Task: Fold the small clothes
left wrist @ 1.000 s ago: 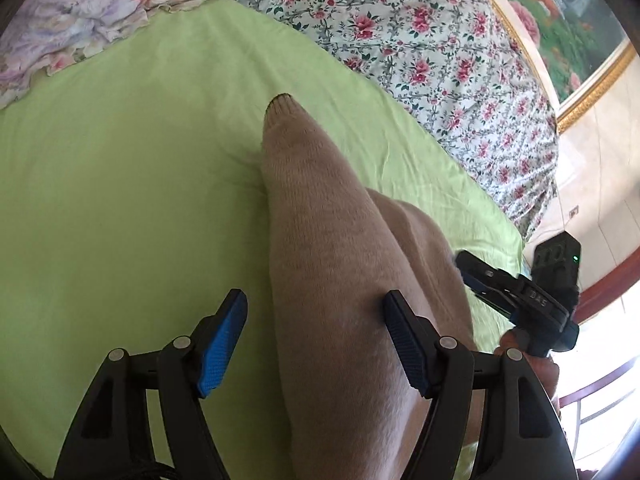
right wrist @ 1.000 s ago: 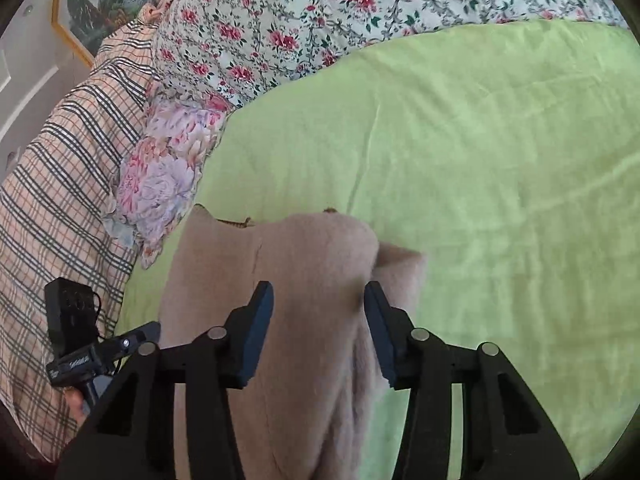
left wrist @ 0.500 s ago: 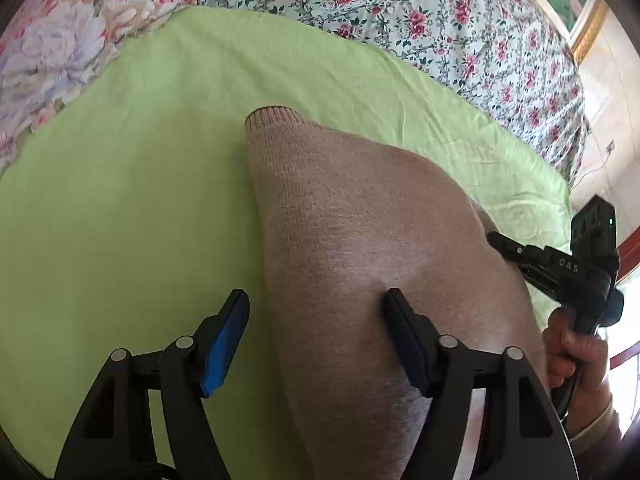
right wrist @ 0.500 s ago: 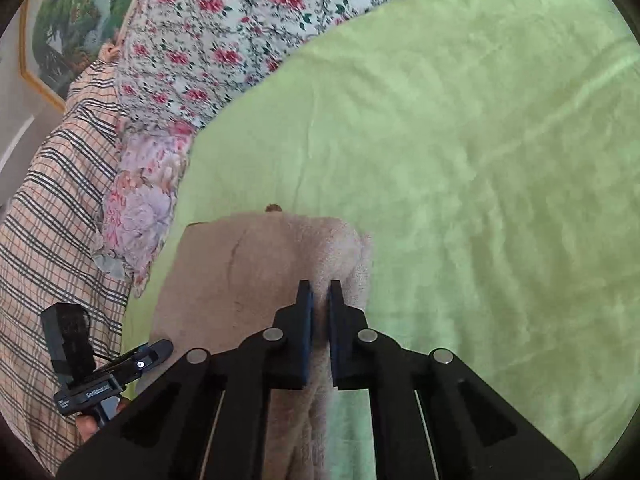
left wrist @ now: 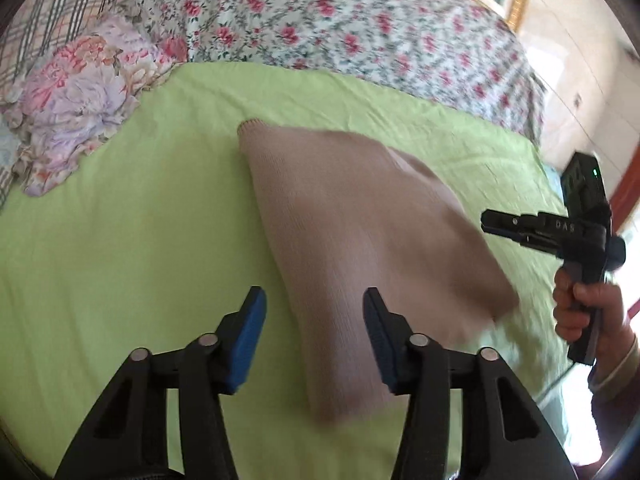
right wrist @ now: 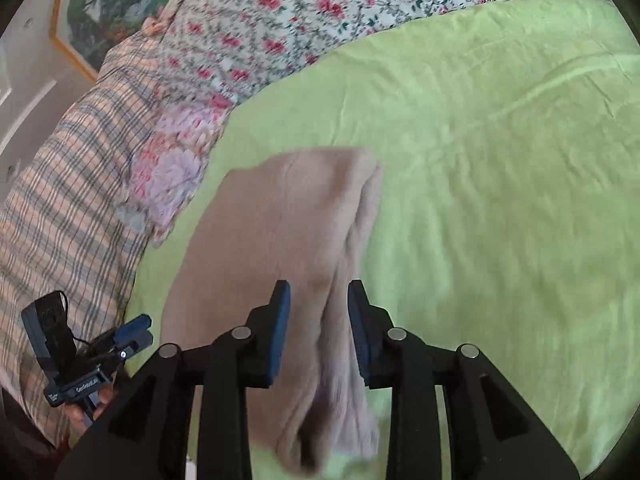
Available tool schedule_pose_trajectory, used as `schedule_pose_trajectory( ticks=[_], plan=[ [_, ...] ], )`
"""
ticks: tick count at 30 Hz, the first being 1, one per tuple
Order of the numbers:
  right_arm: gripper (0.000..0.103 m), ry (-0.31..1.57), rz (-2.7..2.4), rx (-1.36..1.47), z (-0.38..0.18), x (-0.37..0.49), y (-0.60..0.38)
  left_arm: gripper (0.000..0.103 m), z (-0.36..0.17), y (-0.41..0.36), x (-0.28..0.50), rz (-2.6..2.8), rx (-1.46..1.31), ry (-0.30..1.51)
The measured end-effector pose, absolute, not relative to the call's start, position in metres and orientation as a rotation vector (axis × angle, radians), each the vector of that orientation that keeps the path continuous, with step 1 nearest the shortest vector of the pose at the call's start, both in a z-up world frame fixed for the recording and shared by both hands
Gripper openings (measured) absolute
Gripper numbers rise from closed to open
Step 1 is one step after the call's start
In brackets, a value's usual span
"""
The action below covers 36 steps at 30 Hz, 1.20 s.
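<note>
A folded beige knit garment (left wrist: 360, 240) lies on the lime-green sheet (left wrist: 120, 260); it also shows in the right wrist view (right wrist: 280, 232). My left gripper (left wrist: 314, 336) is open over the garment's near end, holding nothing. My right gripper (right wrist: 318, 328) is open, its jaws straddling the garment's thick folded edge without gripping it. In the left wrist view the right gripper (left wrist: 488, 224) looks shut and hovers just off the garment's right side. In the right wrist view the left gripper (right wrist: 136, 332) sits at the lower left.
A floral quilt (left wrist: 340, 20) covers the far part of the bed. A flowered pillow (left wrist: 80, 96) and a plaid blanket (right wrist: 52, 200) lie on one side. A framed picture (right wrist: 104, 4) hangs on the wall. Green sheet (right wrist: 500, 200) stretches to the right of the garment.
My right gripper was open, shut on the garment edge half a second ago, and has opened again. Both grippers have pulled back and the garment now lies flatter on the sheet.
</note>
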State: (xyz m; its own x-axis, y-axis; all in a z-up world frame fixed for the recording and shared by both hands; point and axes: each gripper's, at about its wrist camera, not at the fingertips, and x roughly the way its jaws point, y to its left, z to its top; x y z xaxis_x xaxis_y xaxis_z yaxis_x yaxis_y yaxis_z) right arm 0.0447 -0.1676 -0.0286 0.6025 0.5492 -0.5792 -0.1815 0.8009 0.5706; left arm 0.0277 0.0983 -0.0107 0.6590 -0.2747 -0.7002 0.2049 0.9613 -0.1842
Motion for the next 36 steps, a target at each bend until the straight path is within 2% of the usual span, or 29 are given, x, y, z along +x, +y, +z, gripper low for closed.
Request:
schedule_pose_trajectory(
  ticks=[5, 11, 12, 13, 14, 15, 18, 22, 26, 31, 35, 36],
  plan=[
    [0.032, 0.858, 0.468, 0.457, -0.042, 0.009, -0.155, 0.05, -0.034, 0.088, -0.014, -0.296, -0.051, 0.84],
    [0.031, 0.876, 0.471, 0.407, -0.047, 0.007, -0.142, 0.052, -0.053, 0.077, -0.013, -0.287, 0.032, 0.85],
    [0.024, 0.876, 0.475, 0.412, -0.047, 0.008, -0.142, 0.052, -0.056, 0.075, -0.011, -0.279, 0.053, 0.85],
    [0.01, 0.876, 0.482, 0.418, -0.045, 0.008, -0.142, 0.051, -0.059, 0.074, -0.009, -0.27, 0.068, 0.85],
    [0.01, 0.869, 0.485, 0.42, -0.042, 0.007, -0.142, 0.041, -0.062, 0.073, -0.007, -0.243, 0.095, 0.856],
    [0.009, 0.847, 0.494, 0.423, -0.036, 0.004, -0.143, 0.021, -0.064, 0.073, -0.005, -0.224, 0.105, 0.862],
    [0.008, 0.765, 0.533, 0.434, -0.023, -0.004, -0.151, 0.015, -0.063, 0.086, -0.001, -0.214, 0.01, 0.873],
    [0.008, 0.843, 0.427, 0.322, -0.048, 0.0, -0.154, 0.012, -0.071, 0.096, 0.001, -0.2, -0.072, 0.913],
    [0.008, 0.901, 0.41, 0.333, -0.075, 0.005, -0.154, 0.012, -0.074, 0.1, 0.005, -0.203, -0.109, 0.936],
    [0.011, 0.916, 0.447, 0.374, -0.065, 0.008, -0.161, 0.013, -0.069, 0.103, 0.001, -0.277, -0.102, 0.977],
    [0.014, 0.868, 0.472, 0.489, -0.05, 0.016, -0.181, 0.015, -0.038, 0.114, -0.016, -0.373, -0.105, 0.909],
    [0.018, 0.854, 0.475, 0.511, -0.045, 0.022, -0.184, 0.016, -0.03, 0.117, -0.018, -0.395, -0.117, 0.886]
  ],
)
